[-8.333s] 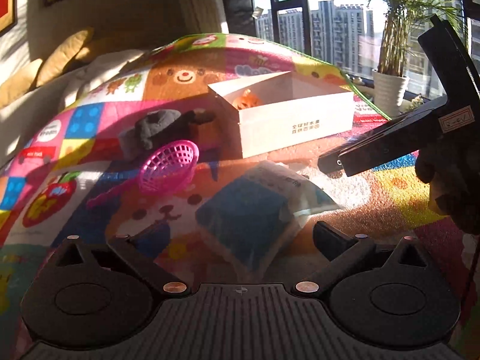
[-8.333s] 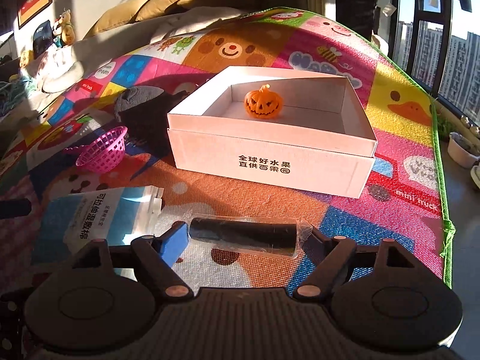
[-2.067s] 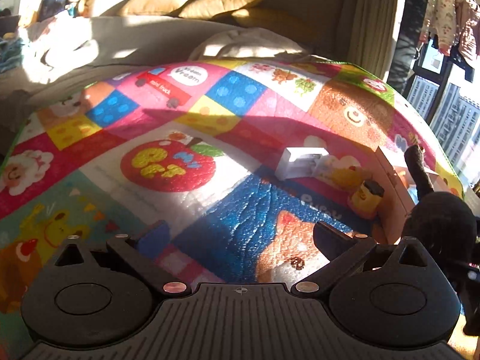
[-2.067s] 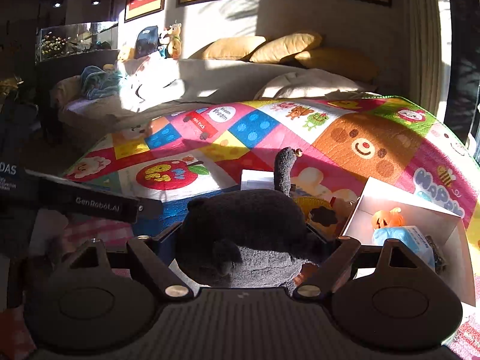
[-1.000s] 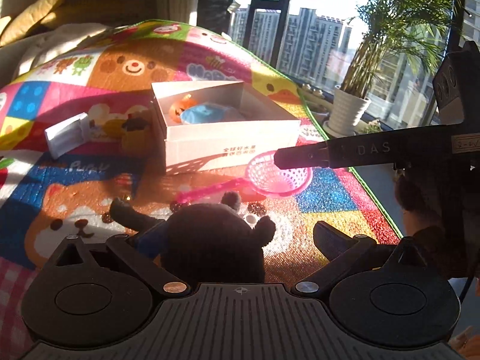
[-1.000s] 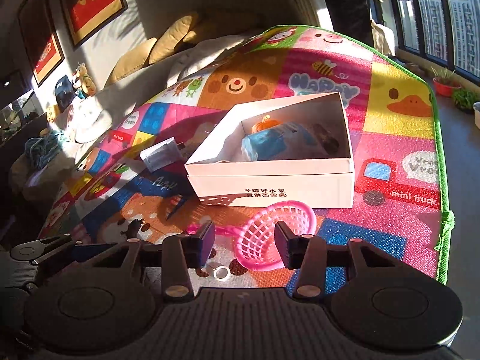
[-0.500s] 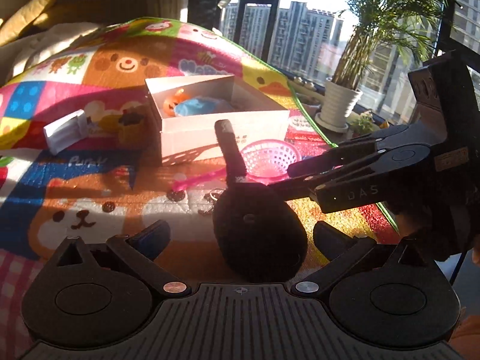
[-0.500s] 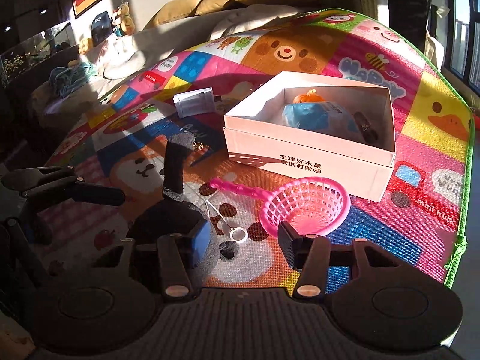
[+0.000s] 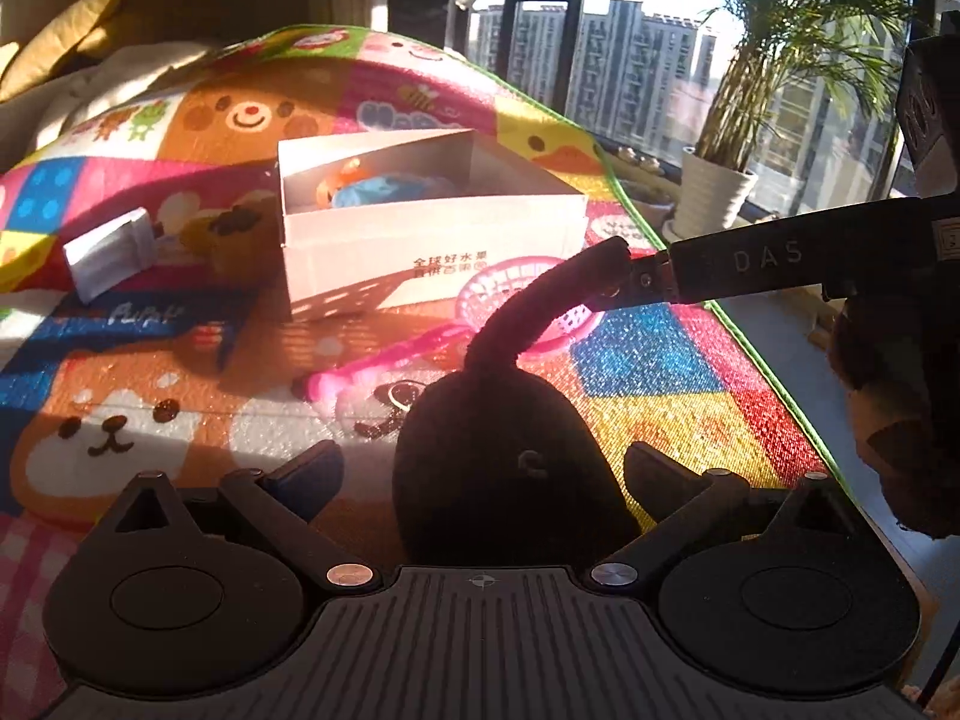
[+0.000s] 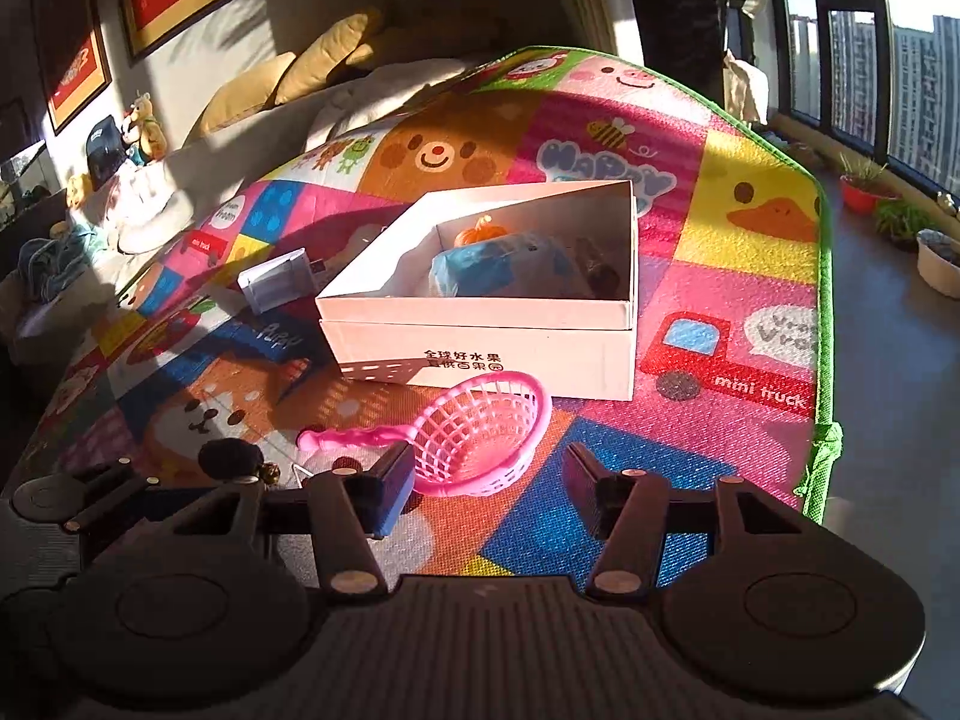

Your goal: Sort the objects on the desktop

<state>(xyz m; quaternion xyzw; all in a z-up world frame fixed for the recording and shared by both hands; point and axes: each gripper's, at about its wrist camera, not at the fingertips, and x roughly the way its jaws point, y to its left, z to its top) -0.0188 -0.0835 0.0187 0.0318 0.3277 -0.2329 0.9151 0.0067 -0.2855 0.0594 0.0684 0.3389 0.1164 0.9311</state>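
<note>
A dark plush toy point(image 9: 504, 468) stands on the play mat between the fingers of my left gripper point(image 9: 483, 474). Its jaws are closing and small gaps still show on both sides of the plush. The plush's tail point(image 9: 540, 306) arches right and touches a finger point(image 9: 750, 267) of my right gripper. In the right wrist view my right gripper point(image 10: 489, 483) is open, with the pink basket scoop point(image 10: 480, 438) on the mat just ahead between its fingers. The tail tip point(image 10: 231, 456) lies outside its left finger. The white box point(image 10: 480, 354) holds an orange pumpkin point(image 10: 477, 231) and a blue packet point(image 10: 498, 267).
A small grey-white carton point(image 10: 276, 285) lies left of the box, and a yellow toy point(image 9: 234, 234) sits beside it. The mat's green edge point(image 10: 825, 300) runs along the right, with floor and potted plants point(image 9: 714, 204) beyond. Cushions point(image 10: 324, 60) and bedding lie at the back.
The left jaws have narrowed around the plush, and its tail has bent over to the right. The right gripper has come closer to the pink basket scoop, which now sits just ahead of its fingers.
</note>
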